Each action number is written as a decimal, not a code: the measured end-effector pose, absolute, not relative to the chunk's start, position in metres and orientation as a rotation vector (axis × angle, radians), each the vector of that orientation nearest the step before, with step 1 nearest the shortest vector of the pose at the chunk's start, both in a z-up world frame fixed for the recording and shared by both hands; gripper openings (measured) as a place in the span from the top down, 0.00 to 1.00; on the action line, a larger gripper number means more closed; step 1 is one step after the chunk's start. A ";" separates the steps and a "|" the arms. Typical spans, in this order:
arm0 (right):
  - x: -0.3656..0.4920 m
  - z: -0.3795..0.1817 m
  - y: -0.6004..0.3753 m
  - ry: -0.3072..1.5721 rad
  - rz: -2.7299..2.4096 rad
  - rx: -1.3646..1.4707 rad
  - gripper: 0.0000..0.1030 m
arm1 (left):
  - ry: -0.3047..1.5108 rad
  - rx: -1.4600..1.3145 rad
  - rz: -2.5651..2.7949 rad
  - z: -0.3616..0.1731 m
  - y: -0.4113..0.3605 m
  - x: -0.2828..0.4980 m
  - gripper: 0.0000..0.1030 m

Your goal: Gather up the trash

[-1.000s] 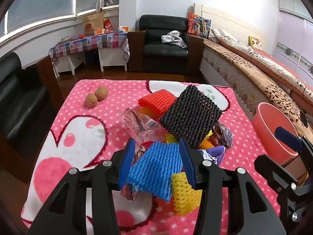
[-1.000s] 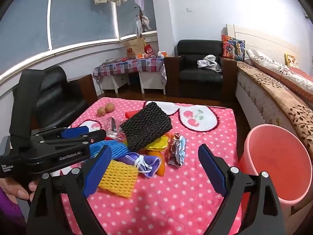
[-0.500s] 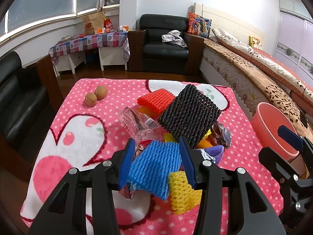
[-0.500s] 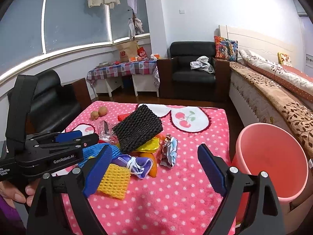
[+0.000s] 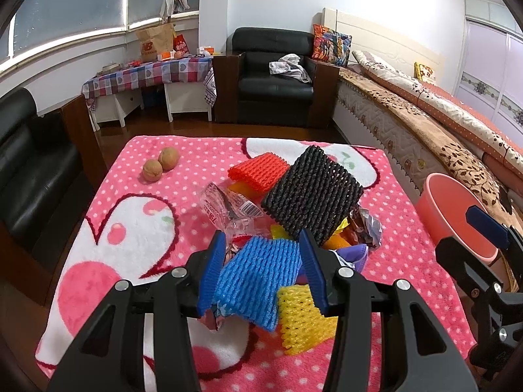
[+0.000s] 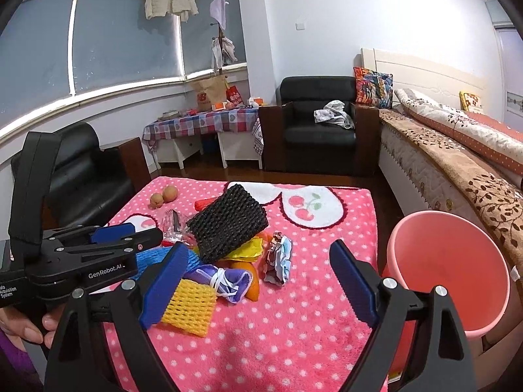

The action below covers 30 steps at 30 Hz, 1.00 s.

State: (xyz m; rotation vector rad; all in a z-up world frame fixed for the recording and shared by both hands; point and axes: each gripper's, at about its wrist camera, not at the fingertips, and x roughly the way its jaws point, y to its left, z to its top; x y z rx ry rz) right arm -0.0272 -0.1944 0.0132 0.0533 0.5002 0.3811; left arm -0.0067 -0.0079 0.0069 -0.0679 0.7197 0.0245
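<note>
The left gripper (image 5: pixel 263 266) pinches the blue net (image 5: pixel 258 281) at the pile's near edge, seemingly lifted. Light, soft foam; mid-sleeve grip suits. The right gripper (image 6: pixel 258 282) gapes empty beside the bin (image 6: pixel 451 271).

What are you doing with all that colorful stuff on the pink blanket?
Picking up trash. The left gripper has its fingers closed on a blue foam net, lifted a little above the pile. The right gripper is open and holds nothing. A yellow foam net, black foam net and crumpled wrapper wait on the blanket. The pink bucket beside it looks empty.
</note>
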 end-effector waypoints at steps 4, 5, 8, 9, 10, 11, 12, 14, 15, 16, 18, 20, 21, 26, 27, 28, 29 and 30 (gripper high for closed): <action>-0.029 0.015 -0.196 0.491 0.372 0.052 0.16 | 0.715 -0.070 0.028 0.011 -0.008 -0.009 0.54; -0.030 0.014 -0.196 0.489 0.369 0.051 0.16 | 0.714 -0.070 0.029 0.011 -0.008 -0.010 0.54; -0.031 0.015 -0.198 0.487 0.361 0.055 0.18 | 0.714 -0.073 0.031 0.012 -0.007 -0.011 0.54; -0.032 0.016 -0.199 0.487 0.361 0.056 0.18 | 0.713 -0.073 0.031 0.012 -0.007 -0.011 0.54; -0.032 0.016 -0.199 0.487 0.363 0.057 0.18 | 0.712 -0.072 0.030 0.013 -0.008 -0.012 0.54; -0.033 0.016 -0.199 0.488 0.365 0.057 0.19 | 0.712 -0.072 0.030 0.012 -0.008 -0.012 0.54; -0.033 0.016 -0.199 0.489 0.368 0.059 0.19 | 0.711 -0.072 0.030 0.013 -0.008 -0.012 0.54; -0.034 0.016 -0.199 0.488 0.368 0.058 0.20 | 0.708 -0.071 0.028 0.014 -0.009 -0.013 0.54; -0.034 0.017 -0.199 0.486 0.368 0.055 0.21 | 0.707 -0.069 0.027 0.014 -0.009 -0.013 0.54; -0.035 0.017 -0.199 0.485 0.369 0.052 0.22 | 0.706 -0.068 0.027 0.015 -0.010 -0.014 0.54; -0.037 0.017 -0.198 0.482 0.371 0.047 0.23 | 0.704 -0.068 0.027 0.015 -0.010 -0.014 0.54; -0.039 0.018 -0.197 0.479 0.374 0.041 0.25 | 0.703 -0.068 0.027 0.015 -0.010 -0.015 0.54; -0.040 0.018 -0.197 0.478 0.376 0.038 0.26 | 0.702 -0.068 0.027 0.015 -0.010 -0.015 0.54; -0.044 0.019 -0.197 0.474 0.386 0.034 0.27 | 0.701 -0.066 0.028 0.016 -0.010 -0.017 0.54; -0.044 0.019 -0.198 0.473 0.388 0.034 0.27 | 0.701 -0.065 0.028 0.016 -0.010 -0.017 0.54; -0.045 0.019 -0.198 0.473 0.390 0.034 0.27 | 0.700 -0.064 0.027 0.016 -0.010 -0.017 0.54; -0.046 0.019 -0.198 0.473 0.392 0.033 0.27 | 0.699 -0.064 0.027 0.016 -0.010 -0.018 0.54; -0.046 0.019 -0.198 0.473 0.395 0.033 0.28 | 0.699 -0.065 0.027 0.017 -0.010 -0.019 0.54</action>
